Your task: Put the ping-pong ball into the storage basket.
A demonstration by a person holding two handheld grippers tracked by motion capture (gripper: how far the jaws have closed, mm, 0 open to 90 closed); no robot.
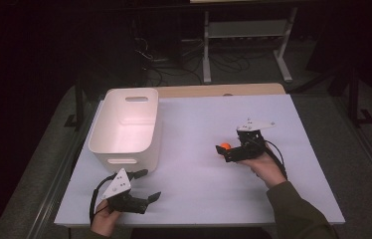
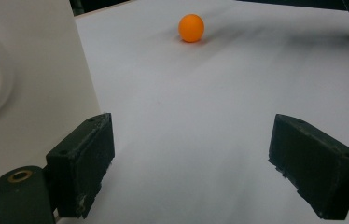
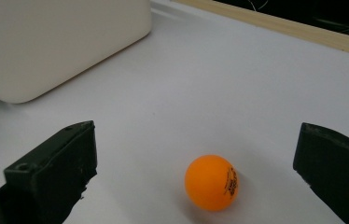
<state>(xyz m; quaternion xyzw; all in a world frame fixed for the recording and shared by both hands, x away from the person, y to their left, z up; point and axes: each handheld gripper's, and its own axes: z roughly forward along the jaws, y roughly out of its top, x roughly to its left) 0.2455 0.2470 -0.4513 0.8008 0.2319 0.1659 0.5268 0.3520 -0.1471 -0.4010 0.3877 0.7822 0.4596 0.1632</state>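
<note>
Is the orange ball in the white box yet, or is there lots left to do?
Not yet. The orange ball sits on the table, and the white box looks empty. The right claw is open around the ball without touching it. The left claw waits open beside the box. Grabbing, carrying and dropping probably all remain.

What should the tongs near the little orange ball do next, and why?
Probably the right tongs should ease forward a touch and then close on the orange ball. Their jaws stand wide open with the ball lying on the white table between them, touching neither. The white bin sits open nearby, and the left tongs are far from the ball.
</note>
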